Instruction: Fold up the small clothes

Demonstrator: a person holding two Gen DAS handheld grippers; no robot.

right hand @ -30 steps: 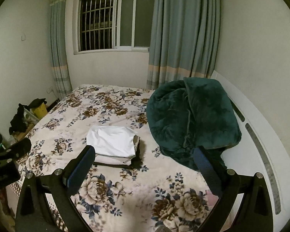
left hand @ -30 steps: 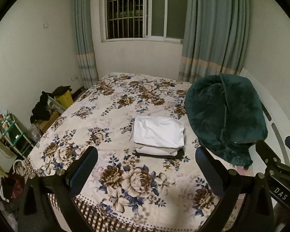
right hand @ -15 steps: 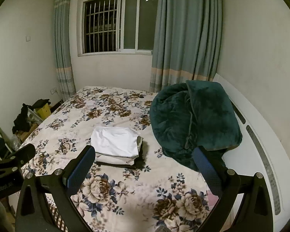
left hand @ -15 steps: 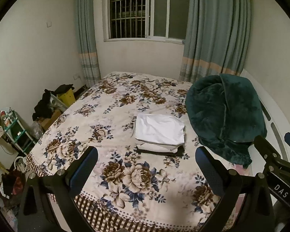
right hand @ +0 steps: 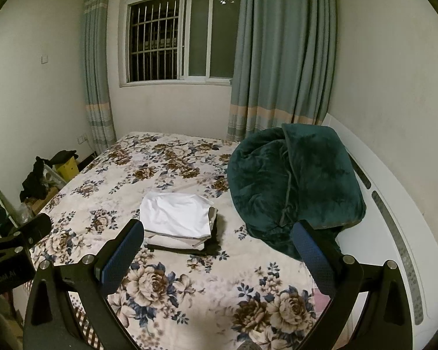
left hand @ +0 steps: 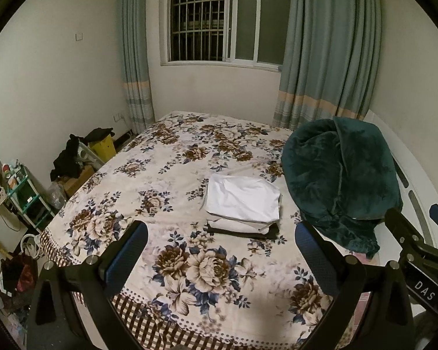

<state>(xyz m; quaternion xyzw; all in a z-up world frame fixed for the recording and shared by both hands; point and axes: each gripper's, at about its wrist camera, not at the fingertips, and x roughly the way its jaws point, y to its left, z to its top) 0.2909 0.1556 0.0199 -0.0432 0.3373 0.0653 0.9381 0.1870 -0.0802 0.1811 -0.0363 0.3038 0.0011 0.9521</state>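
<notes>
A stack of folded clothes point(left hand: 242, 204), white on top with a dark garment at the bottom, lies in the middle of the floral bed point(left hand: 172, 169). It also shows in the right wrist view point(right hand: 176, 220). My left gripper point(left hand: 222, 250) is open and empty, held back above the bed's near edge, apart from the stack. My right gripper point(right hand: 217, 248) is open and empty, also short of the stack. The right gripper's body shows at the right of the left wrist view point(left hand: 417, 250).
A bulky dark green blanket point(left hand: 341, 180) is heaped on the bed's right side against the white headboard point(right hand: 394, 227). Boxes, dark clothes and a small shelf point(left hand: 23, 192) crowd the floor left of the bed. A barred window point(left hand: 227, 20) and curtains are behind.
Both grippers have drawn back and tilted up from the bed, so the stack looks farther away. Both stay open; the stack has not moved.
</notes>
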